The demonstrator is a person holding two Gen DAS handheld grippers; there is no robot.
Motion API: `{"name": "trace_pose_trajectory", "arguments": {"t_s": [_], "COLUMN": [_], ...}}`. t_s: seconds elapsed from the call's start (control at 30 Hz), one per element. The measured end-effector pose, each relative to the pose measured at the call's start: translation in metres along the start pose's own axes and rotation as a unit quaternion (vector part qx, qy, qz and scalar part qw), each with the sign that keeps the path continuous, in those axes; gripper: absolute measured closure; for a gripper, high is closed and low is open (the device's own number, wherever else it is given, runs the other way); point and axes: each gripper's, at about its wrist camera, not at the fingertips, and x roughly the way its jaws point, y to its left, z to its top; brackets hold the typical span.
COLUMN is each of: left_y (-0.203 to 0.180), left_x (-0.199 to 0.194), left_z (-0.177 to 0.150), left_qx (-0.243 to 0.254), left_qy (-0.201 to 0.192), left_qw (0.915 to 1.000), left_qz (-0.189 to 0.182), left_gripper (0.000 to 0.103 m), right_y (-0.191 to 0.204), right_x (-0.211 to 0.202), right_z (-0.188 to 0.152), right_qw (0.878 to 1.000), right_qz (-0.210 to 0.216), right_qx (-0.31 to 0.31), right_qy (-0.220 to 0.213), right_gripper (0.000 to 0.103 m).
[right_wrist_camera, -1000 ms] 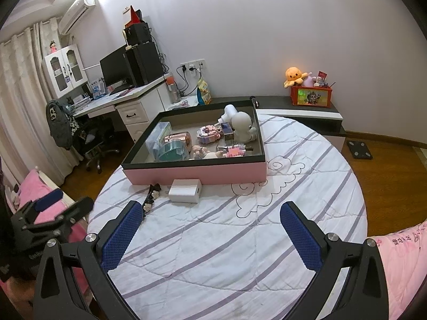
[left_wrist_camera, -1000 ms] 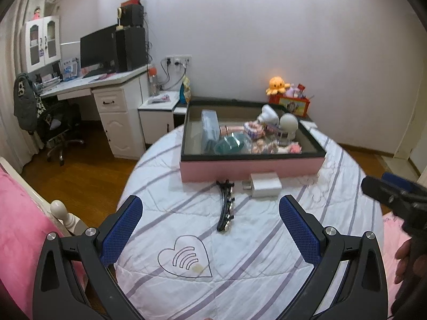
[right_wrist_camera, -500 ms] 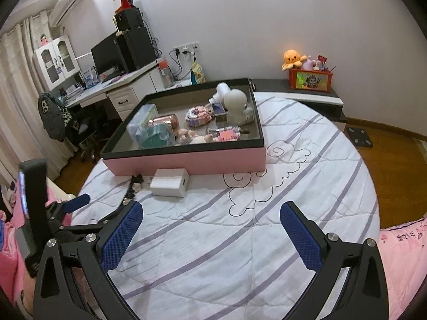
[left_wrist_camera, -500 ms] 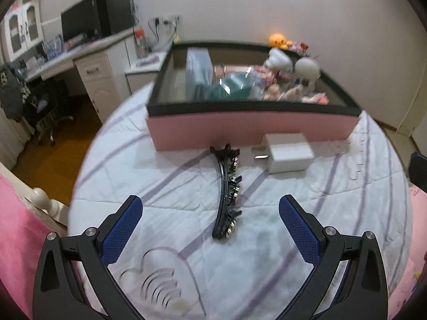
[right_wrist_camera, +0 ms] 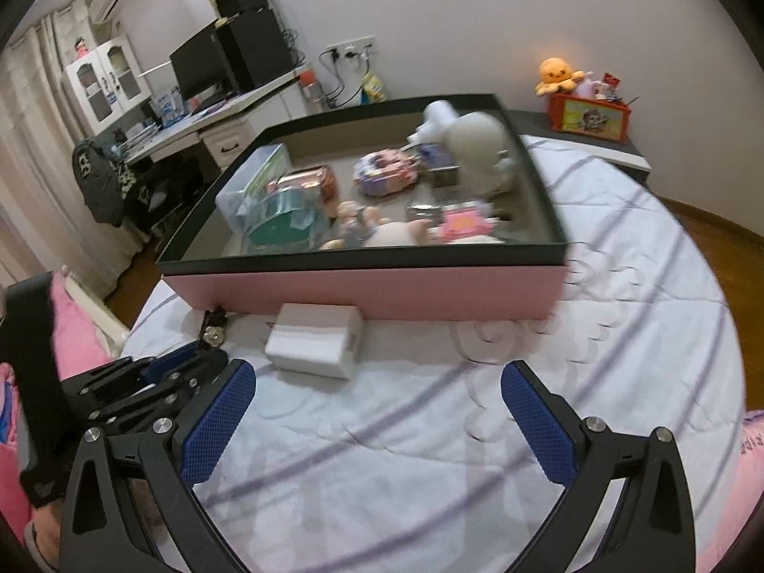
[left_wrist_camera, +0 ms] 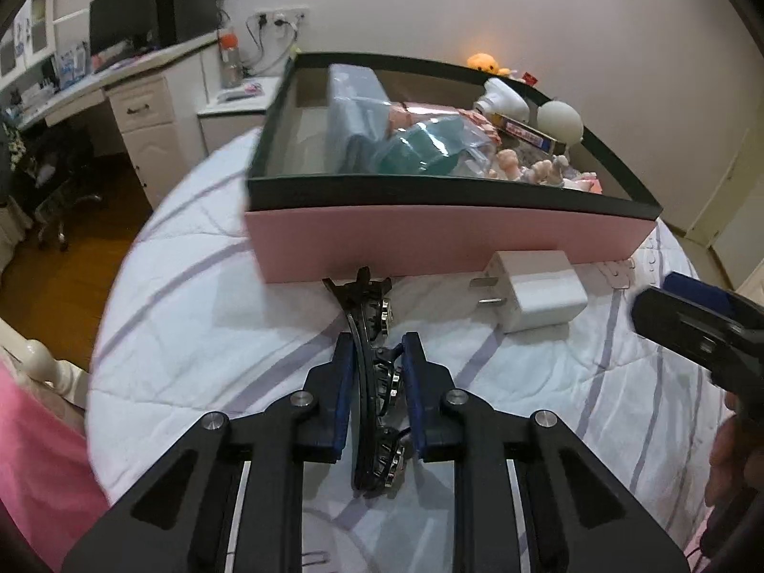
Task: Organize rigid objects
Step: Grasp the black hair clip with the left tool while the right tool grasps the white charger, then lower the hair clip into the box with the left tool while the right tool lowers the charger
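Black curved hair clip (left_wrist_camera: pixel 375 372) with metal studs lying on the white striped quilt (left_wrist_camera: pixel 200 334), far tip almost touching the pink box (left_wrist_camera: pixel 449 243). Clamped between the narrowed blue pads (left_wrist_camera: pixel 344 396) of the left gripper (left_wrist_camera: pixel 377 358); whether lifted off the quilt, impossible to tell. Near end partly hidden under the gripper frame. From the right wrist view, only the clip's far tip visible, the rest behind the left gripper. White charger (left_wrist_camera: pixel 532 289) just right of the clip, close against the box wall. Right gripper (right_wrist_camera: pixel 377 394) spread wide, holding nothing, low over the quilt. Box contents blurred: white figurine (right_wrist_camera: pixel 482 153), teal roll (right_wrist_camera: pixel 281 219), small toys hard to identify.
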Motion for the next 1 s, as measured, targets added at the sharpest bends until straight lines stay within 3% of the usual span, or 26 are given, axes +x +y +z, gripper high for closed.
{"name": "trace_pose_trajectory", "arguments": {"t_s": [0.2, 0.33, 0.4, 0.43, 0.47, 0.73, 1.0], "left_y": [0.017, 0.023, 0.025, 0.025, 0.026, 0.022, 0.011], "left_x": [-0.017, -0.023, -0.022, -0.022, -0.022, -0.035, -0.057], "left_z": [0.001, 0.006, 0.007, 0.006, 0.006, 0.005, 0.018], "left_qx": [-0.008, -0.011, -0.012, -0.011, -0.011, -0.012, -0.002], "left_qy": [-0.025, -0.034, -0.034, -0.033, -0.033, -0.044, -0.067], "left_qw": [0.9994, 0.999, 0.999, 0.9991, 0.9991, 0.9989, 0.9978], "left_qz": [0.021, 0.027, 0.026, 0.024, 0.024, 0.014, 0.0], "left_gripper": [0.083, 0.083, 0.083, 0.084, 0.084, 0.084, 0.084], "right_y": [0.019, 0.034, 0.04, 0.044, 0.048, 0.038, 0.022], "right_x": [0.031, 0.05, 0.057, 0.059, 0.059, 0.033, -0.013], "right_z": [0.008, 0.008, 0.006, 0.002, 0.001, -0.009, -0.003], "right_qw": [1.0, 0.999, 0.998, 0.997, 0.996, 0.998, 0.998], "right_qz": [0.004, -0.017, -0.026, -0.028, -0.037, -0.004, 0.006], "right_qx": [-0.01, -0.034, -0.05, -0.062, -0.076, -0.067, -0.052], "right_qy": [0.014, 0.021, 0.029, 0.028, 0.026, 0.018, -0.019], "right_gripper": [0.0, 0.003, 0.028, 0.03, 0.038, 0.038, 0.038]}}
